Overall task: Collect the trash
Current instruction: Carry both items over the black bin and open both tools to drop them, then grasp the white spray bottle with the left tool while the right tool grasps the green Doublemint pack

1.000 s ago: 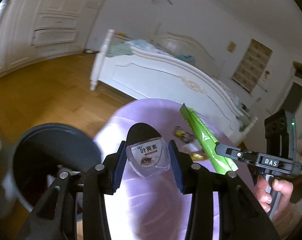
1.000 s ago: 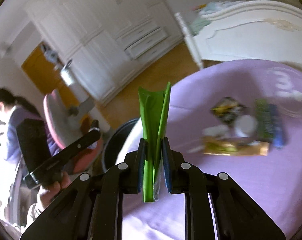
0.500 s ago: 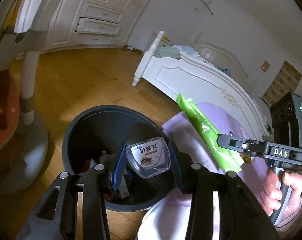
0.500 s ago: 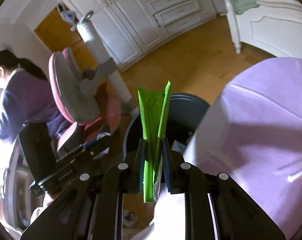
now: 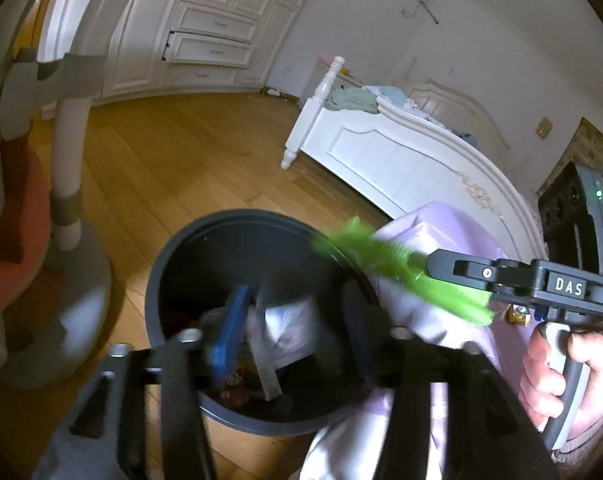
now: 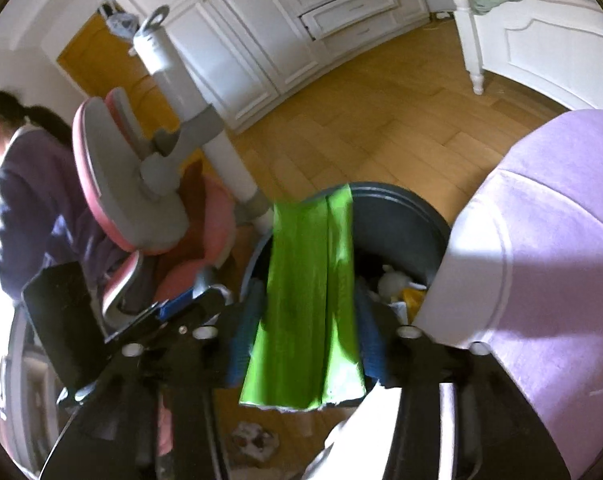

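Note:
Both grippers hang over the black bin (image 5: 261, 216), which has several bits of trash inside. My left gripper (image 5: 295, 312) is blurred and its jaws are opening. The small clear eye-drop packet (image 5: 289, 330) shows as a white smear between them, free of the blue pad (image 5: 229, 328), above the bin's mouth. My right gripper (image 6: 305, 320) is opening too. The green wrapper (image 6: 309, 300) has turned flat and loose between its pads, over the bin's rim (image 6: 401, 216). From the left wrist the same wrapper (image 5: 381, 264) sticks out of the right gripper (image 5: 437, 268).
The purple-covered table (image 6: 541, 240) stands right beside the bin. A pink and grey chair (image 6: 141, 184) on a white post stands on its other side, with a person in a purple top (image 6: 25, 200) behind it. The white bed (image 5: 401, 160) and wardrobe are across the wooden floor.
Both grippers swung from over the table to above the bin, then spread their jaws. The eye-drop packet and the green wrapper have come loose from the pads.

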Tool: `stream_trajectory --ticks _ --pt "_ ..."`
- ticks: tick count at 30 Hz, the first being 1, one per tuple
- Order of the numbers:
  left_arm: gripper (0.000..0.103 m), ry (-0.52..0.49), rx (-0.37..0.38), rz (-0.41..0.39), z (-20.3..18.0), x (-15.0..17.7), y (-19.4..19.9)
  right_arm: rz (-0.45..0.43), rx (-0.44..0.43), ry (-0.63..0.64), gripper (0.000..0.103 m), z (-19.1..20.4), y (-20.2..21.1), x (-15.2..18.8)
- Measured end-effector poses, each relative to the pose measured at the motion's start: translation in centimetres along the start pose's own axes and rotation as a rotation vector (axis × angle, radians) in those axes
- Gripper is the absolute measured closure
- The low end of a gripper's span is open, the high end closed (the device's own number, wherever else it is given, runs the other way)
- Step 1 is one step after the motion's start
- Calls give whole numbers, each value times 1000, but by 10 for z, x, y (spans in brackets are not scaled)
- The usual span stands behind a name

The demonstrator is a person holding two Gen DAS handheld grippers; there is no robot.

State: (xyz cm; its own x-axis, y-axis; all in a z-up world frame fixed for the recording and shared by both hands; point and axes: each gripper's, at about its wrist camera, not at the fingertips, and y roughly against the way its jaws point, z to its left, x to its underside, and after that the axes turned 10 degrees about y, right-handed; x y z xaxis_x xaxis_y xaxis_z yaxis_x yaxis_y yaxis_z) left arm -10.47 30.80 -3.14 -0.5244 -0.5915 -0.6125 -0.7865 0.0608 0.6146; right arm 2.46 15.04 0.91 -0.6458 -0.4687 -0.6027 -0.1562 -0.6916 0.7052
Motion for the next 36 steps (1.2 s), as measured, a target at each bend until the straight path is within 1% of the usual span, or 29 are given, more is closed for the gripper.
stream_trajectory --ticks 1,6,12,17,22,25,28,31,34,36 --pt "35 -5 -3 -19 0 -2 3 -2 1 1 52 -1 1 0" --pt "36 -26 16 -27 -10 -5 9 -24 1 -27 52 -15 16 6" --pt "36 -79 56 -2 -38 2 6 -73 4 -72 52 -32 47 20" --pt "36 -153 108 38 -77 10 -4 -126 17 -121 52 -52 82 36" --pt "36 -228 173 97 -120 24 -22 -167 54 -159 52 -79 115 55" --pt "36 -282 212 144 -151 35 -35 -192 90 -190 52 -103 139 72" --pt "36 -332 262 195 -182 43 -49 -228 161 -219 52 -133 168 89" --pt "36 -394 269 232 -210 47 -66 -259 257 -269 52 -172 198 104" --pt "37 -441 268 283 -236 52 -91 -264 323 -280 52 -196 212 110" --pt "40 -476 266 304 -248 55 -104 -246 363 -280 52 -209 216 112"
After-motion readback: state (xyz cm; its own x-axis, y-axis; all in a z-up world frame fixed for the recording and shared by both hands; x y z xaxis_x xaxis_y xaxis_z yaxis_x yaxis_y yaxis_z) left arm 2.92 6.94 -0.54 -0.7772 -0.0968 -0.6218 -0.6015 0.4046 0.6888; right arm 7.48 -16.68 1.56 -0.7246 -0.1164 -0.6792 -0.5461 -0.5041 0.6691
